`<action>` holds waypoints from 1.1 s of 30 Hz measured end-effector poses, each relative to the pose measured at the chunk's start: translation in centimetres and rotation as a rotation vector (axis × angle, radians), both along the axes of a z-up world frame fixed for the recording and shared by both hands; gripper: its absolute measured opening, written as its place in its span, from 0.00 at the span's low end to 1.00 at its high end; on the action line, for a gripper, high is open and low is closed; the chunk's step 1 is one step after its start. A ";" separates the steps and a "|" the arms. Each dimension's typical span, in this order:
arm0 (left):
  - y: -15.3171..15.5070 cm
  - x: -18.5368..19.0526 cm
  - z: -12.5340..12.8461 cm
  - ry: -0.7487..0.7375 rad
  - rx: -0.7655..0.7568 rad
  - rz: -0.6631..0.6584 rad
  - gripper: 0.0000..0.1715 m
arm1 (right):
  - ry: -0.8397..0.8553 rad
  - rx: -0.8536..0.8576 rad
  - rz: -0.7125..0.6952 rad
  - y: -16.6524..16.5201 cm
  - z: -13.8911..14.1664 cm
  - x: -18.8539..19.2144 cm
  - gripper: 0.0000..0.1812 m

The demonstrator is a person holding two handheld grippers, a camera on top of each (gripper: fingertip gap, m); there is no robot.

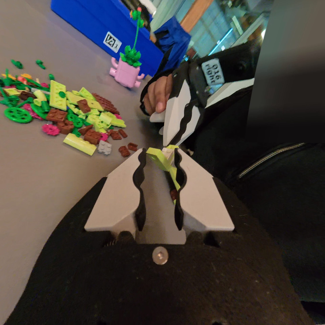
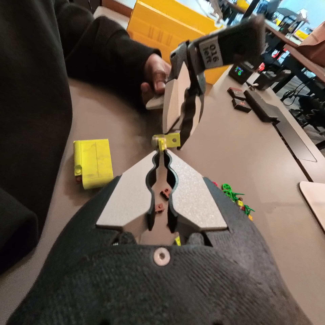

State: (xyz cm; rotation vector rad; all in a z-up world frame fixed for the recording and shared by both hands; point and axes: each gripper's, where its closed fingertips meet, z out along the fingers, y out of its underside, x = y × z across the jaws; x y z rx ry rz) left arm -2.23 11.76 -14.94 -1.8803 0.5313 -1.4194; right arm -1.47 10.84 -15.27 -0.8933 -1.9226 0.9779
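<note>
My left gripper (image 1: 160, 150) is shut on a lime green plate (image 1: 158, 158) held across its tips above the table. A small pale grey piece (image 1: 167, 152) sits on that plate. My right gripper (image 2: 161, 152) is shut on a small lime piece (image 2: 161, 145) that touches the end of the lime plate (image 2: 173, 141). The two grippers meet tip to tip: the right one (image 1: 169, 145) comes down from above in the left wrist view, and the left one (image 2: 174, 140) comes down from above in the right wrist view. A hand (image 1: 158, 95) holds each gripper.
A pile of loose lime, brown, green and pink bricks (image 1: 61, 109) lies to the left. A pink brick pot with a green plant (image 1: 125, 72) stands before a blue box (image 1: 105, 26). A lime built block (image 2: 93, 163), two brown pieces (image 2: 165, 191) and a yellow box (image 2: 167, 26) are nearby. Only a small space, under 4 cm, lies between the two pairs of fingers. Between my right fingertips and the lime built block (image 2: 93, 163) there is roughly 8 cm.
</note>
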 end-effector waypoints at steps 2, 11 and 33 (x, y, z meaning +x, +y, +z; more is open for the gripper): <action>0.0 -0.2 -1.1 0.109 0.033 0.009 0.11 | -0.034 0.034 -0.011 0.3 -0.8 0.0 0.01; -0.1 -0.2 -2.8 0.334 0.134 0.016 0.07 | -0.197 0.107 -0.056 1.6 -4.3 0.3 0.14; -1.0 1.3 -6.3 0.695 0.250 -0.068 0.15 | -0.361 -0.177 -0.028 0.0 -5.7 0.0 0.08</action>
